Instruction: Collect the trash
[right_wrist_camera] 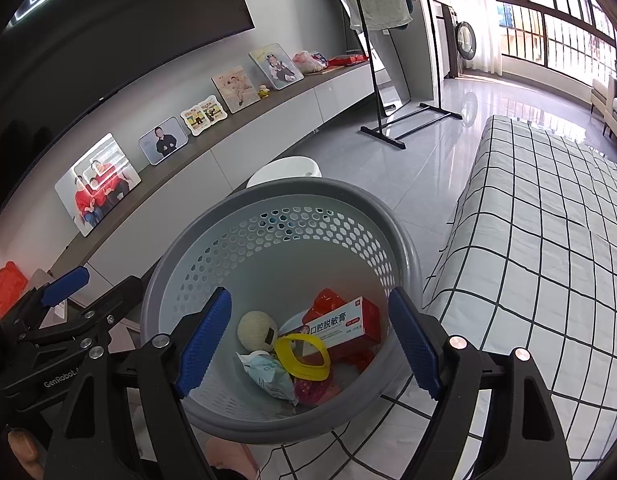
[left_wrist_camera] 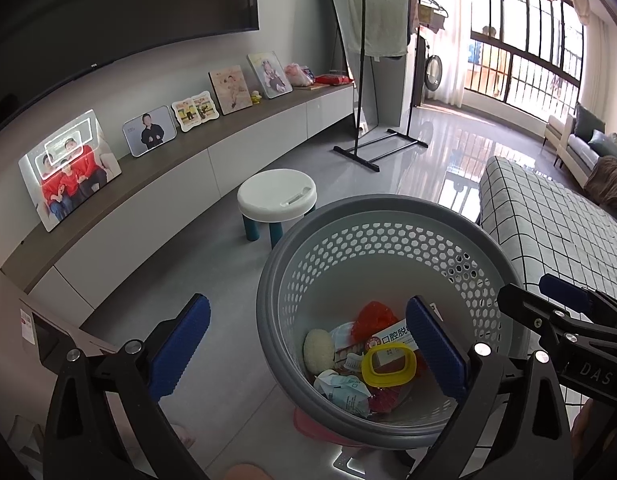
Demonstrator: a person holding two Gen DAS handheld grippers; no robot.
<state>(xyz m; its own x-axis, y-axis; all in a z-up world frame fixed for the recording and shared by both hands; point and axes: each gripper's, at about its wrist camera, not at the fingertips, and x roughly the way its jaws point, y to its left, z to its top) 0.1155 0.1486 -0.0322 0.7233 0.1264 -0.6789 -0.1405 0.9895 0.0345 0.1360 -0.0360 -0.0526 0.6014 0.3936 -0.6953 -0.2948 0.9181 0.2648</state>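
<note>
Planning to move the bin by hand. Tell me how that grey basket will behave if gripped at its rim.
The basket probably feels light: thin perforated walls, few small scraps inside. Its rim looks stiff enough to pinch. Tall, so it may tip if pushed high.

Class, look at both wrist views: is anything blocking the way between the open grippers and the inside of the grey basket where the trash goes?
Nothing visible does. The basket has no lid, and its mouth lies open below the left gripper and the right gripper, both empty. The trash already lies at the bottom.
</note>
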